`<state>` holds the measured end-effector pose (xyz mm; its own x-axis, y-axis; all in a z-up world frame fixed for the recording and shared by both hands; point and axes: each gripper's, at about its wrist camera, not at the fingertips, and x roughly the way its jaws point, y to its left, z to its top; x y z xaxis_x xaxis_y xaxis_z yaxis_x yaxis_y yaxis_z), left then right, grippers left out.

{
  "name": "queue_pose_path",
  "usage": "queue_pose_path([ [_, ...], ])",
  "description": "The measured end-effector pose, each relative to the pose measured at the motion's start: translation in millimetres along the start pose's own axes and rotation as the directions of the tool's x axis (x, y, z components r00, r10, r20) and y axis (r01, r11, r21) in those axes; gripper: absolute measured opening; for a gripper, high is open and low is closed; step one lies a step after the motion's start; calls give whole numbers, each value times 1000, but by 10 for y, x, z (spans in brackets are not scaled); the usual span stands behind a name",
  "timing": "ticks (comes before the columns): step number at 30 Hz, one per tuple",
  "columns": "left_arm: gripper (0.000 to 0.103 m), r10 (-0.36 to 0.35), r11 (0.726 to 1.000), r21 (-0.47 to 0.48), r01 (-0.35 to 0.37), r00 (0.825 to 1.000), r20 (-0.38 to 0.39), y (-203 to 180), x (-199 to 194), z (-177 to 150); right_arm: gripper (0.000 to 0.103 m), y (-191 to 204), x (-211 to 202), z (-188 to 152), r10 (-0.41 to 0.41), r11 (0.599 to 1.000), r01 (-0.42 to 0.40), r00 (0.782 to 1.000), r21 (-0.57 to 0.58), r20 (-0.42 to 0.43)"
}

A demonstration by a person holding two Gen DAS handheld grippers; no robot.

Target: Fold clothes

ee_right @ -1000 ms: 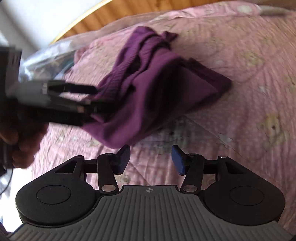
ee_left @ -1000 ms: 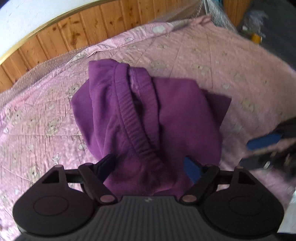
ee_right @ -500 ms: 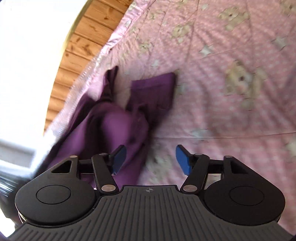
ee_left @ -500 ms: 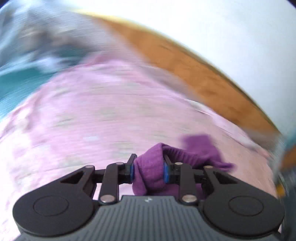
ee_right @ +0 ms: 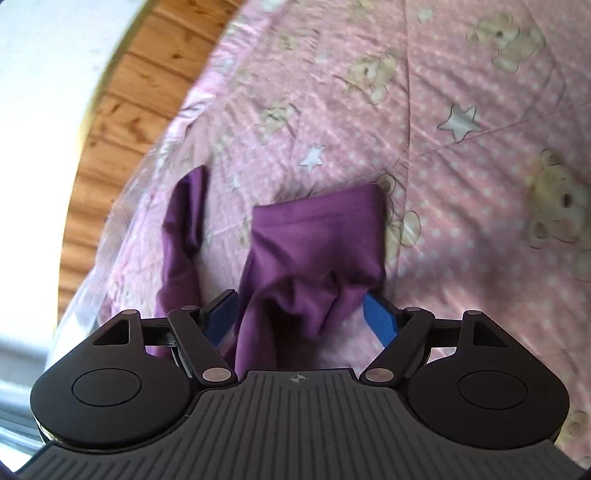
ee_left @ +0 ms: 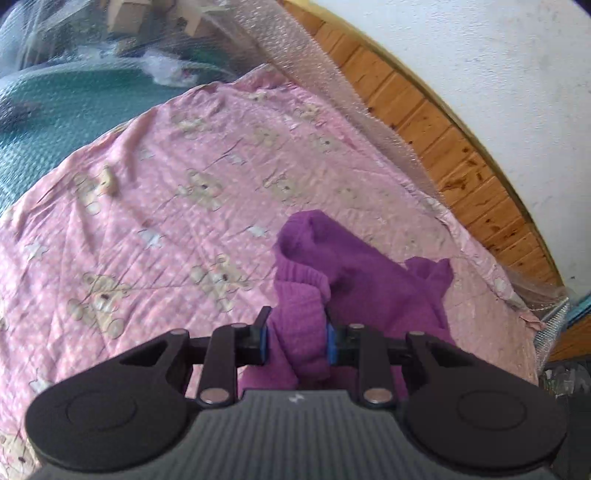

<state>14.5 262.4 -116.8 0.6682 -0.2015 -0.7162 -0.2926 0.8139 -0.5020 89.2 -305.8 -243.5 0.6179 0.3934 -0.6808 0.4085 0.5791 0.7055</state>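
A purple knit garment lies bunched on a pink bedspread printed with bears. My left gripper is shut on a thick fold of its ribbed edge, lifted a little off the bed. In the right wrist view the same purple garment hangs and trails over the bedspread, with a narrow strip of it off to the left. My right gripper stands open, its blue pads on either side of a crumpled fold without pinching it.
A wood-panelled wall under white plaster runs along the far side of the bed, with bubble wrap against it. A teal cover and cardboard boxes lie beyond the bedspread's left edge.
My left gripper closed on the garment and swung left, lifting its edge. My right gripper moved in until a fold sits between its open pads.
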Motion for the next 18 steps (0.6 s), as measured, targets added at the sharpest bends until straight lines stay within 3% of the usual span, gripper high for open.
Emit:
queue_pose_path([
  [1, 27, -25, 1000, 11, 24, 1000, 7, -75, -3, 43, 59, 58, 47, 41, -17, 1000, 17, 1000, -11, -10],
  [2, 27, -63, 998, 15, 62, 998, 18, -190, 12, 146, 12, 128, 90, 81, -37, 999, 37, 999, -31, -21],
  [5, 26, -185, 982, 38, 183, 980, 71, -586, 56, 534, 11, 343, 37, 247, -38, 996, 40, 999, -77, 24],
  [8, 26, -331, 943, 36, 330, 925, 187, -961, -256, 982, 11, 592, -457, 539, 32, 994, -13, 985, -109, 167],
  [9, 26, -372, 927, 41, 373, 899, 230, -1033, -462, 1107, 11, 665, -724, 625, 55, 991, -25, 972, -131, 228],
  [11, 26, -413, 908, 44, 417, 871, 265, -1016, -833, 1231, 11, 767, -1310, 754, 91, 983, -29, 933, -179, 348],
  [12, 26, -417, 907, 50, 419, 871, 262, -918, -986, 1267, 11, 789, -1617, 791, 102, 979, -21, 909, -201, 403],
  [14, 27, -363, 931, 65, 358, 903, 231, -666, -1161, 1153, 11, 701, -2065, 782, 82, 973, 30, 882, -229, 464],
  [15, 26, -309, 951, 59, 303, 931, 193, -517, -1178, 1017, 11, 624, -2235, 756, 55, 969, 71, 873, -238, 484],
  [17, 27, -185, 983, 23, 184, 979, 87, -145, -1016, 655, 13, 322, -2338, 681, -52, 959, 180, 871, -218, 489],
  [18, 27, -108, 994, -8, 108, 994, 16, 77, -840, 430, 14, 91, -2280, 645, -130, 953, 242, 871, -184, 473],
])
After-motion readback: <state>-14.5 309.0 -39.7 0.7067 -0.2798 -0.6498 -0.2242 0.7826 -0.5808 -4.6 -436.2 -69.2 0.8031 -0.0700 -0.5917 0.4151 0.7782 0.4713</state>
